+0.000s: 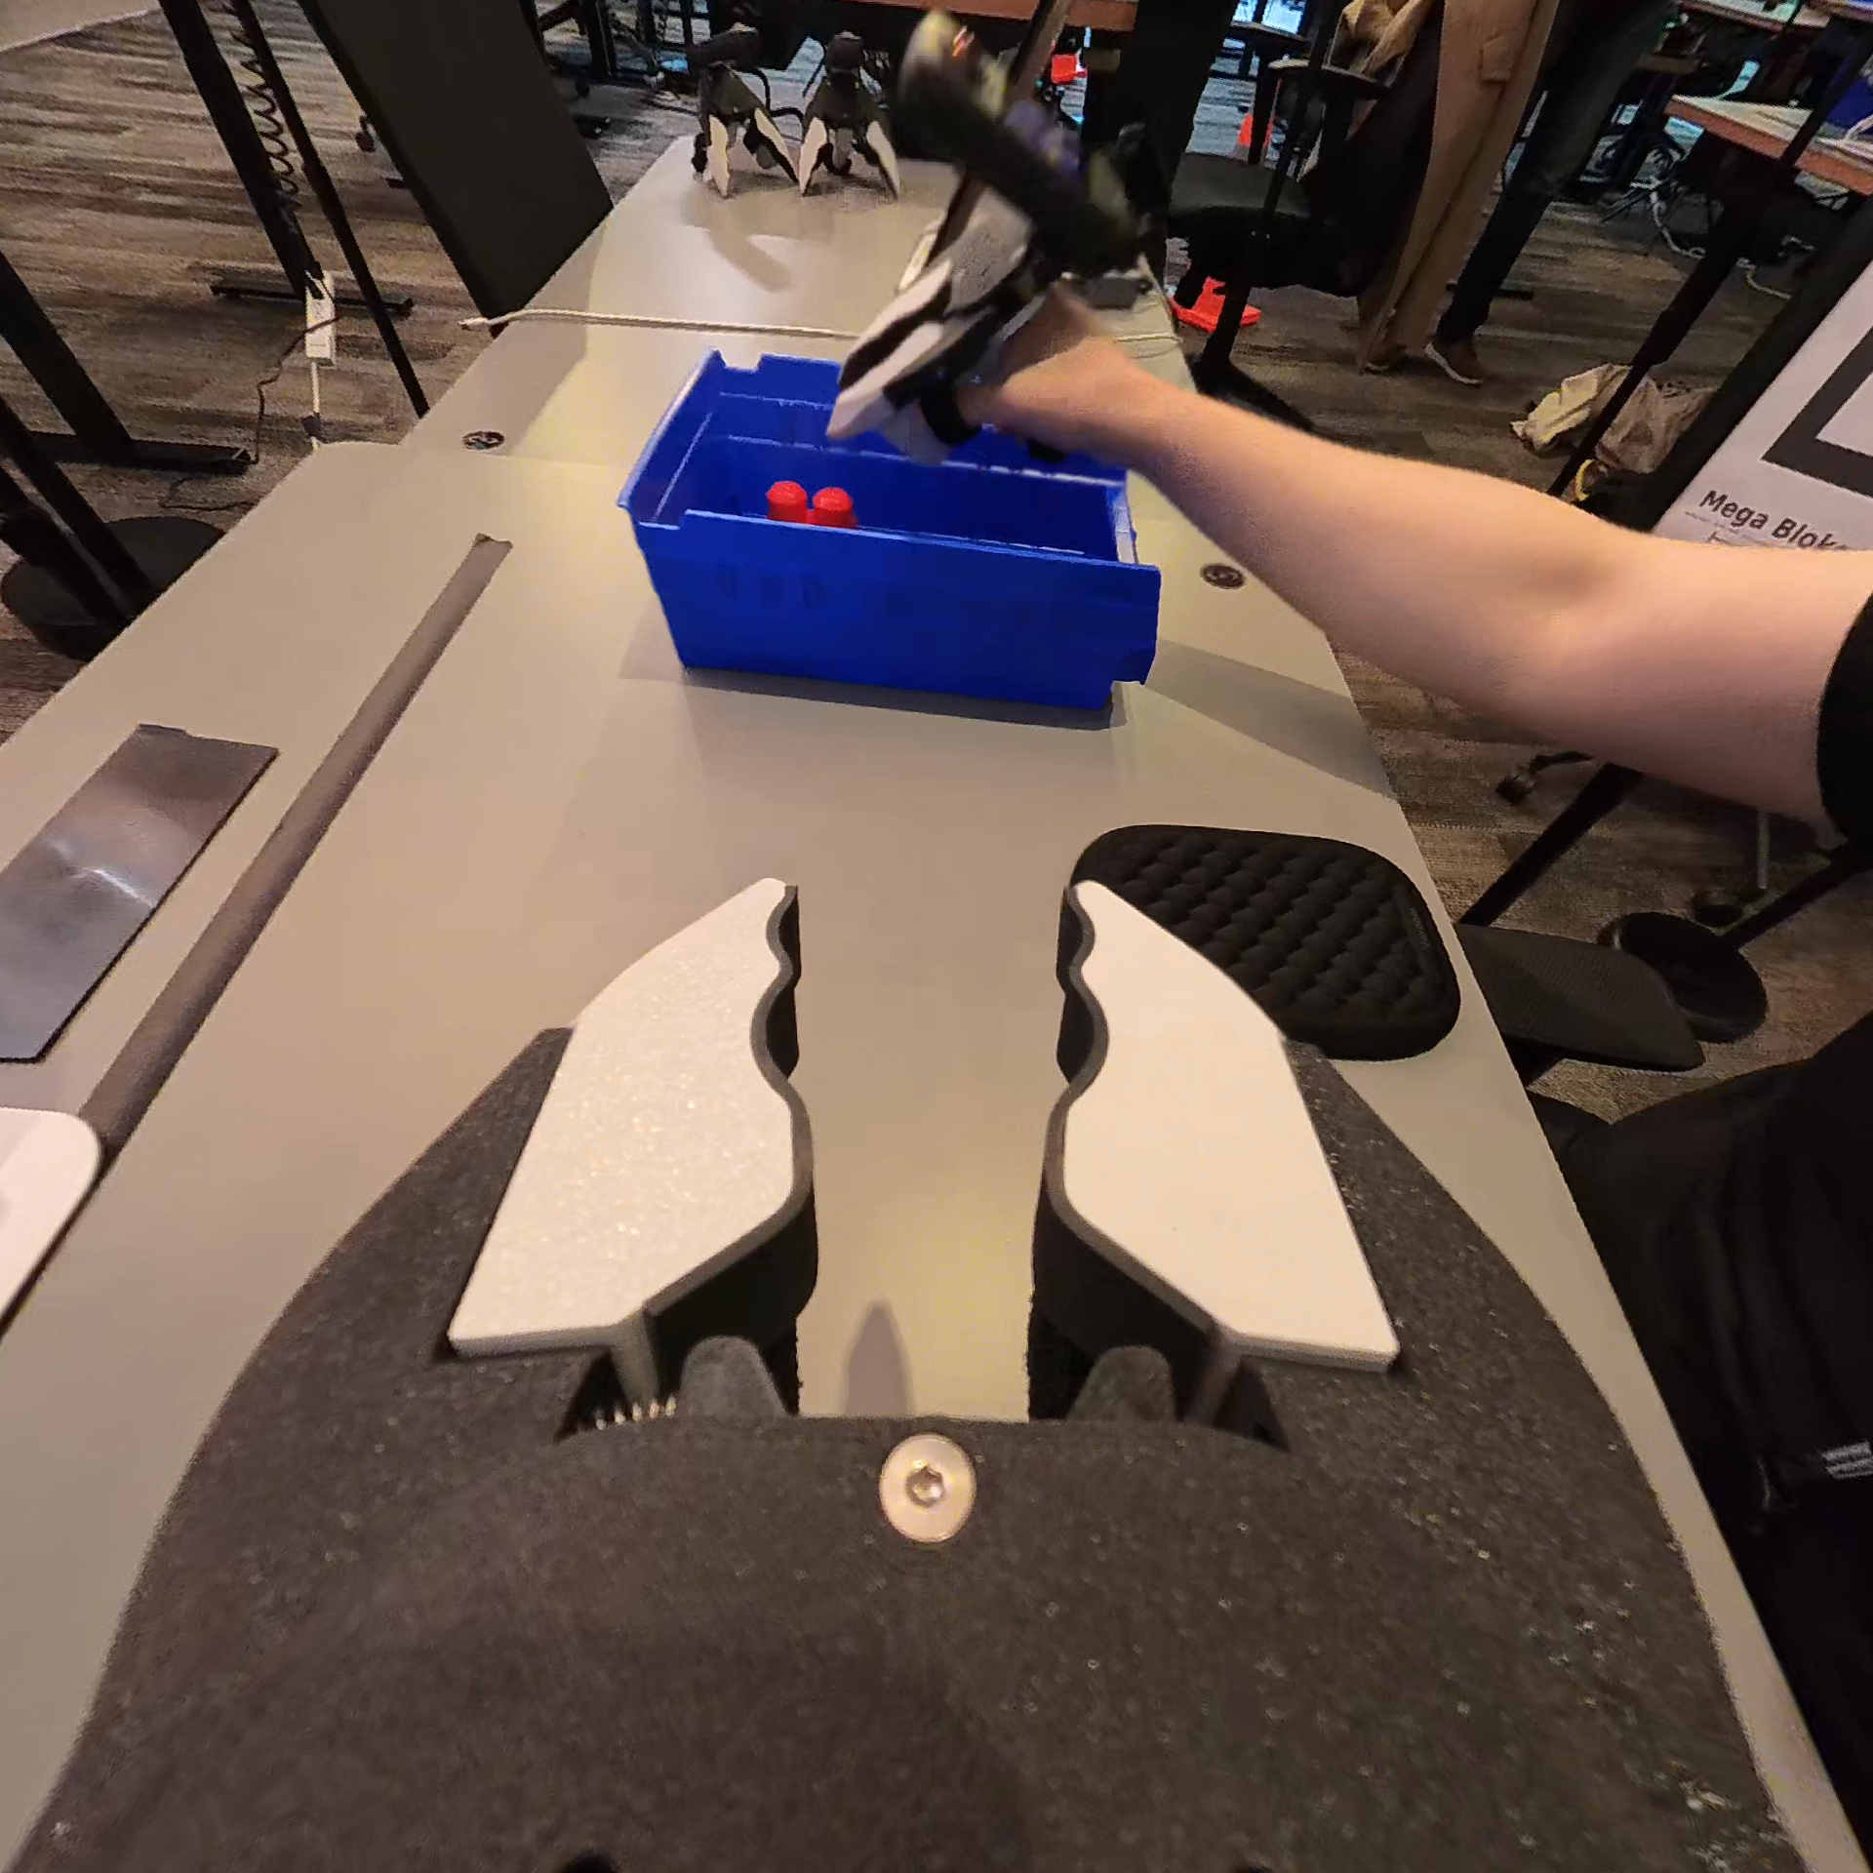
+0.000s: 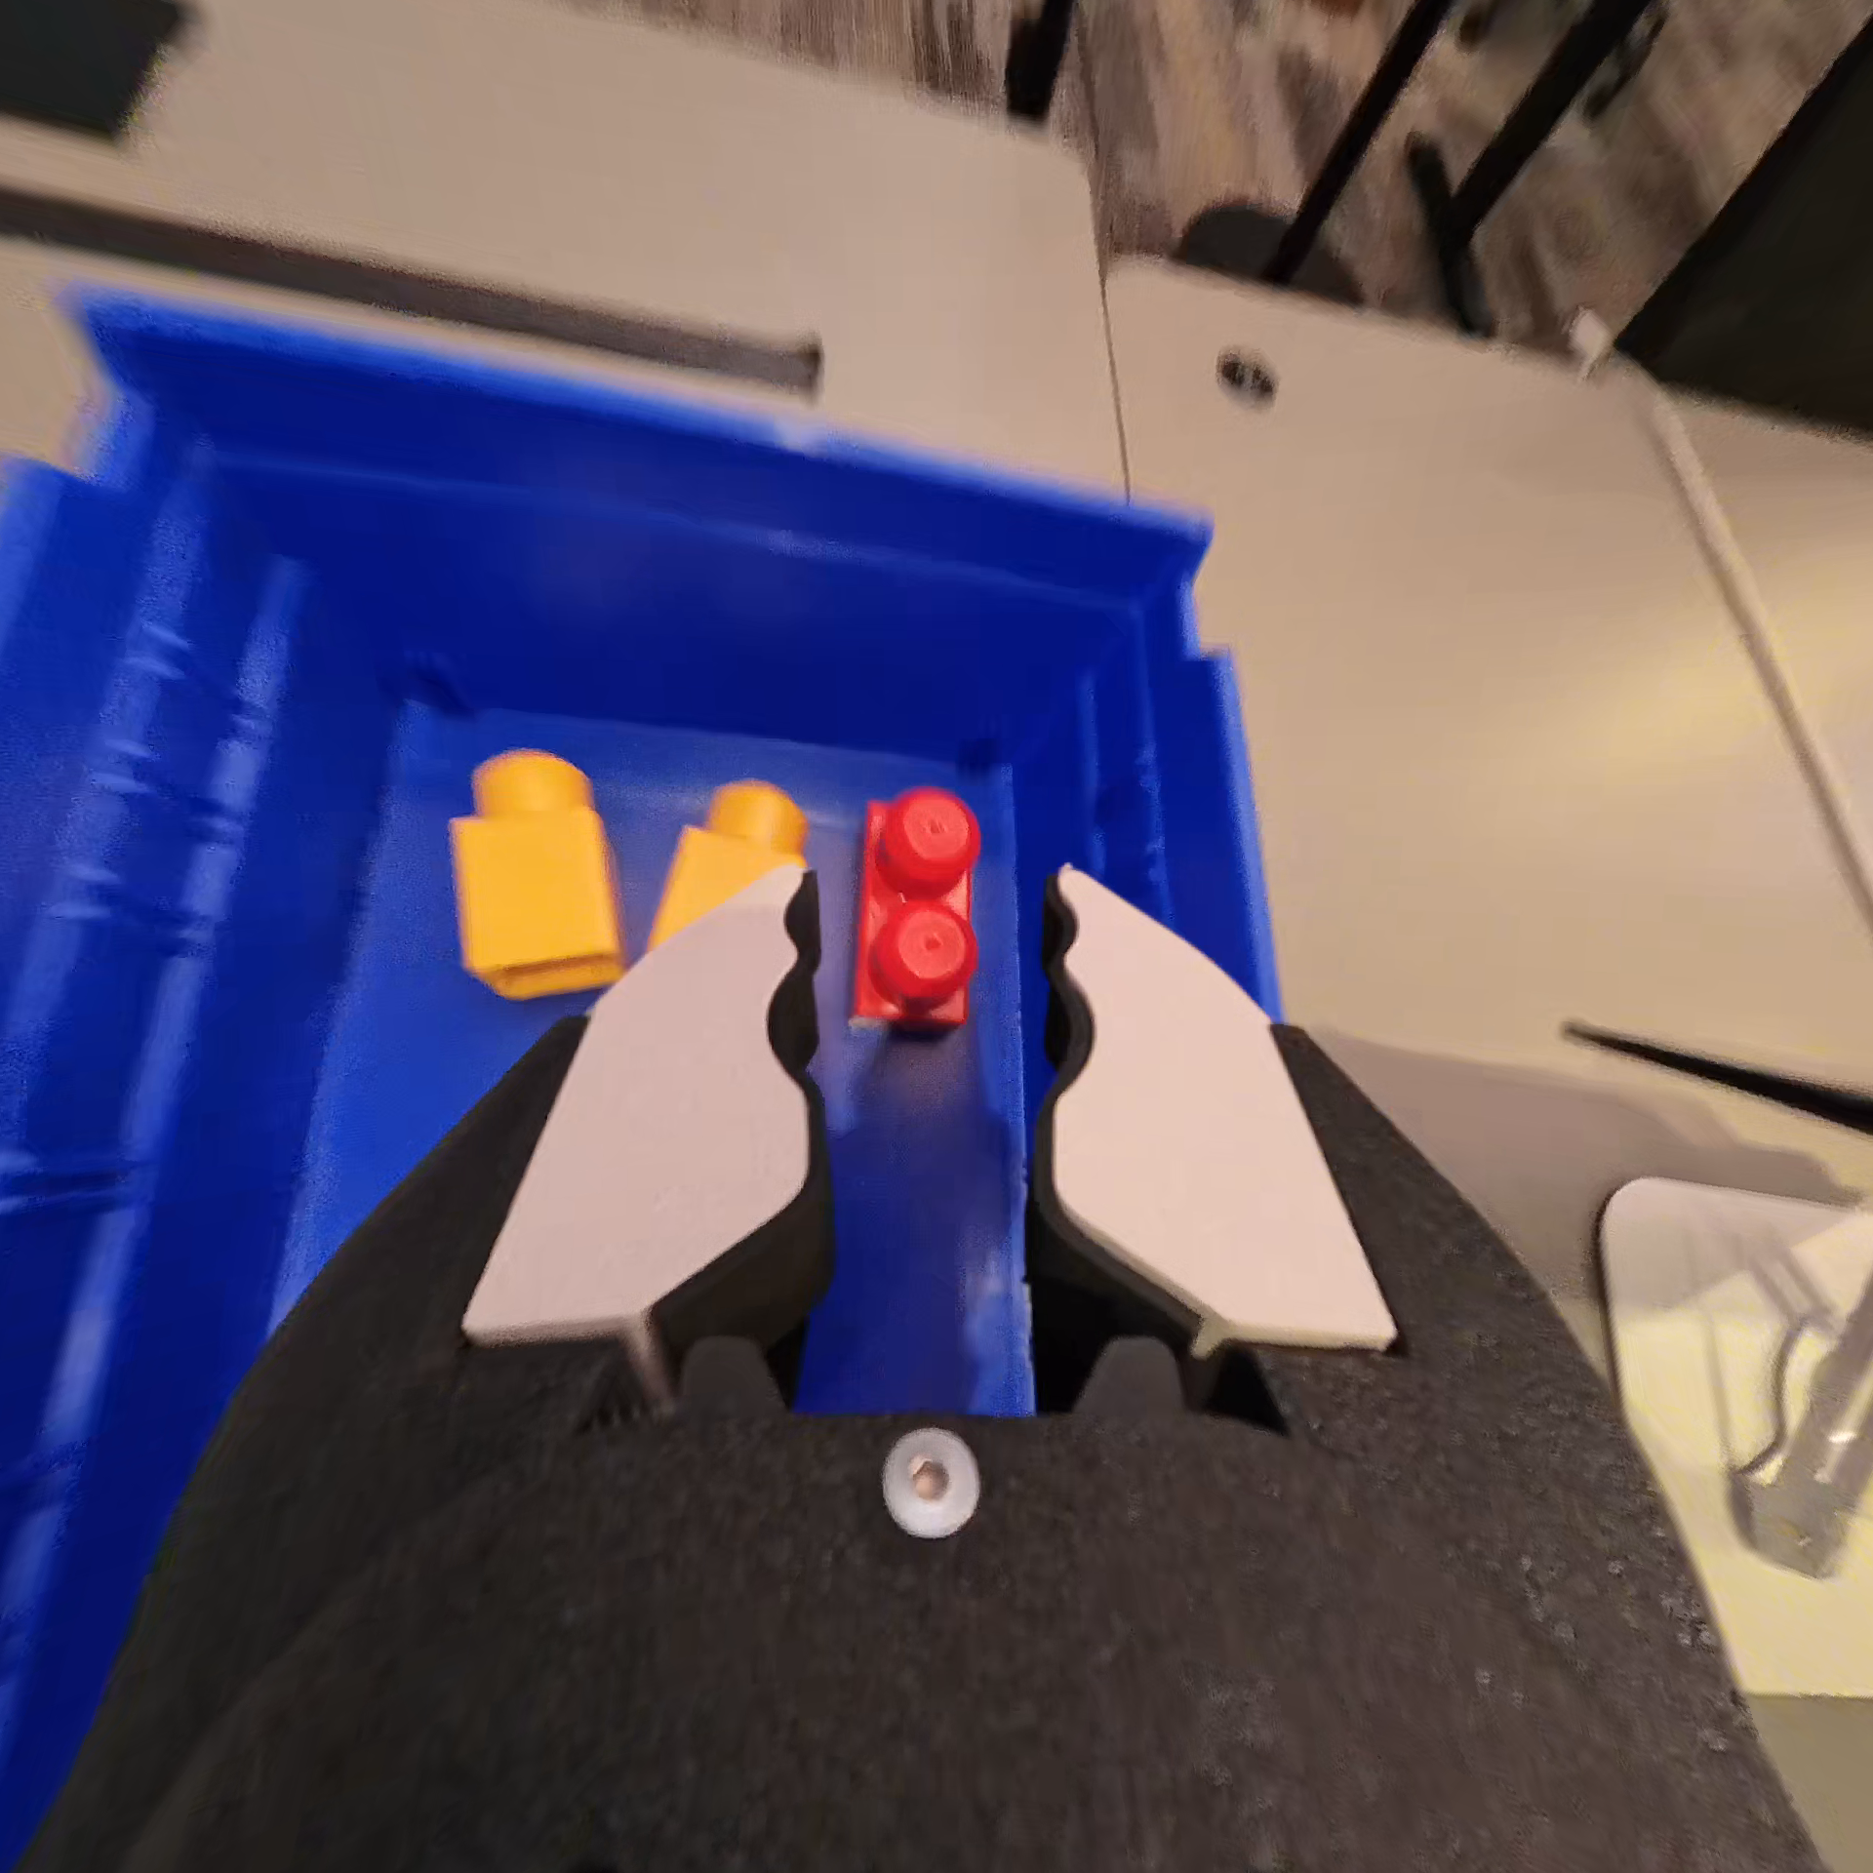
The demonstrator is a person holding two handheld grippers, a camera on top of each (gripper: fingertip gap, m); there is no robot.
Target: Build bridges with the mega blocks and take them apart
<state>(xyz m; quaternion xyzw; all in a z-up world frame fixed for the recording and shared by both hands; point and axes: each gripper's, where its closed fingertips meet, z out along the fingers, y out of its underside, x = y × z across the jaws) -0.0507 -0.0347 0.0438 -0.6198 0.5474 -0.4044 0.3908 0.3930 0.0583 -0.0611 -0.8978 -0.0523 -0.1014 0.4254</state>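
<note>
Reaching into a blue bin (image 2: 649, 568), the right gripper (image 2: 927, 892) hovers with jaws spread and empty, lined up over a red two-stud block (image 2: 917, 912) on the bin floor; two yellow single-stud blocks (image 2: 532, 882) lie on their sides beside it. This looks like the first pick for a bridge, calling next for lowering and closing on the red block. The left gripper (image 1: 927, 902) waits over bare grey table (image 1: 608, 811), jaws also spread and empty.

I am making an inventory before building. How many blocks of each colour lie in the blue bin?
Yellow blocks: 2, the left one and the one partly behind a finger of the right hand-held gripper
Red blocks: 1, with two studs
Total: 3 blocks visible in the blue bin; the hand-held gripper hides part of the floor.
</note>
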